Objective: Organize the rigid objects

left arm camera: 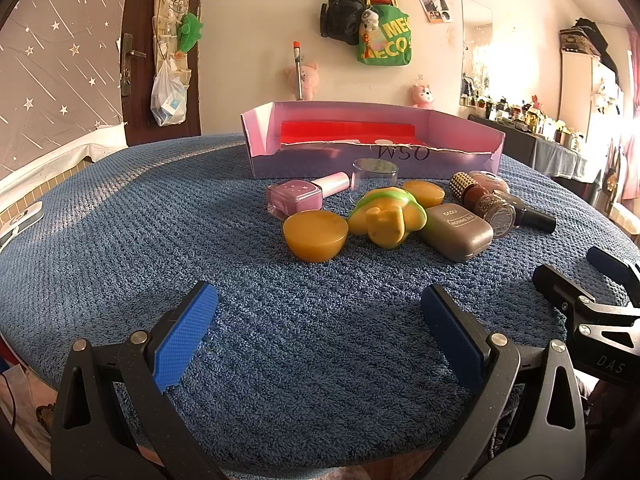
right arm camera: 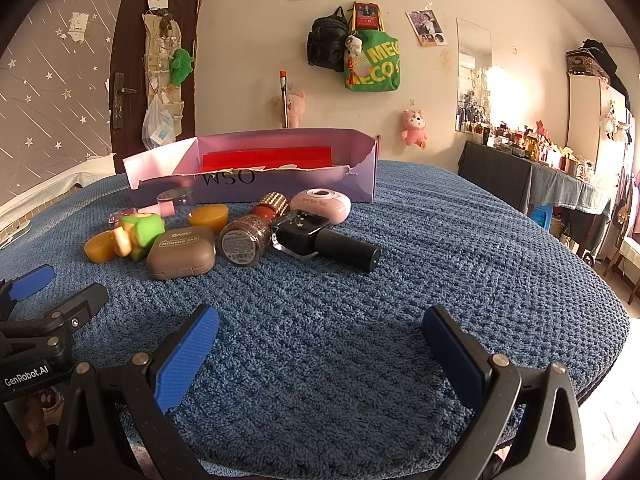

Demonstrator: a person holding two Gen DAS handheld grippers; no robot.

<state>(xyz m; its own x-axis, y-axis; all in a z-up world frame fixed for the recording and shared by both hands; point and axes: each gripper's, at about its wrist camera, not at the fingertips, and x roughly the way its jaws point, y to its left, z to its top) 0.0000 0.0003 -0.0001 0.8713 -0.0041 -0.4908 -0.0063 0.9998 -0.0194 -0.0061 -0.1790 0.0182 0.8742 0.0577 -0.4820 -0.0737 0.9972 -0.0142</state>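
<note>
Both tools [left arm camera: 319, 334] [right arm camera: 320, 354] spread, empty; compact [right arm camera: 181, 253] reads "novo EYE SHADOW"; box [right arm camera: 280, 188] "OSM".

The left gripper [left arm camera: 320, 336] hangs low with its jaws spread wide, blue pads [left arm camera: 182, 344] facing each other at 8 and 4 o'clock of its own view. The right gripper [right arm camera: 320, 354] holds the same pose, jaws wide and nothing between them. Each shows in the other's view: the right at 3 o'clock, the left at 9 o'clock, side by side.
</note>
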